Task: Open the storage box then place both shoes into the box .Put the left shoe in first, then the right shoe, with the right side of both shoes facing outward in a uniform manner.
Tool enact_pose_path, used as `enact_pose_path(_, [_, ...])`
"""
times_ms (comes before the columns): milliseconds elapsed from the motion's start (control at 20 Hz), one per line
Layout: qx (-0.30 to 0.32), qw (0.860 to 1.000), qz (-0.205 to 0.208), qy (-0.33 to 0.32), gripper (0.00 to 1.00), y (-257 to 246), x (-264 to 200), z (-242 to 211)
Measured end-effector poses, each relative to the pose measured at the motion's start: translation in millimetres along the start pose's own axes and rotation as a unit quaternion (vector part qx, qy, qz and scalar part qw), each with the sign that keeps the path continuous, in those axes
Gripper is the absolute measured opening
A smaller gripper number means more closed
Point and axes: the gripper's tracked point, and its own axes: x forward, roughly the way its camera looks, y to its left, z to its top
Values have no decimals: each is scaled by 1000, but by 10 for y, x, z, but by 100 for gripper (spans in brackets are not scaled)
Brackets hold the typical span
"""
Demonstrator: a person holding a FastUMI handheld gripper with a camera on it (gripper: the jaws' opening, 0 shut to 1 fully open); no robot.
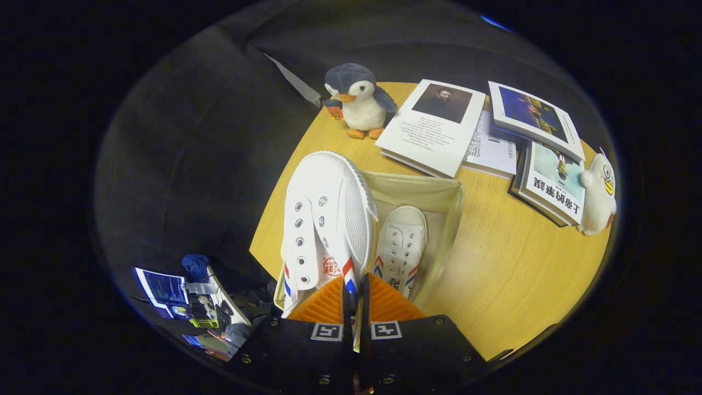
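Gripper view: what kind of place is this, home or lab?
Likely a staged recording booth, not a home: a wooden table ringed by black cloth wall, props such as a plush penguin and books, and a laptop beside it.

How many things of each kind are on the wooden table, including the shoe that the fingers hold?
White canvas shoes: 2, one clamped at its side wall between the gripper fingers, one inside the box
Cream fabric storage box: 1
Plush toys: 2, grey-and-white penguin, white duck
Books and booklets: 4 at least
Total: 9
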Motion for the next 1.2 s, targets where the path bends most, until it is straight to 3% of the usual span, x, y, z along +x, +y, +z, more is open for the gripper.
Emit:
enact_pose_path(150, [18,1000,4,-5,4,71,65,19])
enact_pose_path(200, [31,999,17,-10,22,146,102,54])
enact_pose_path(250, [40,998,37,-18,30,217,40,123])
enact_pose_path(400, [16,999,13,-44,97,62,-14,250])
enact_pose_path(950, [-6,995,18,-93,97,109,-488,174])
enact_pose_path(1200, [1,986,2,-166,97,-87,-894,114])
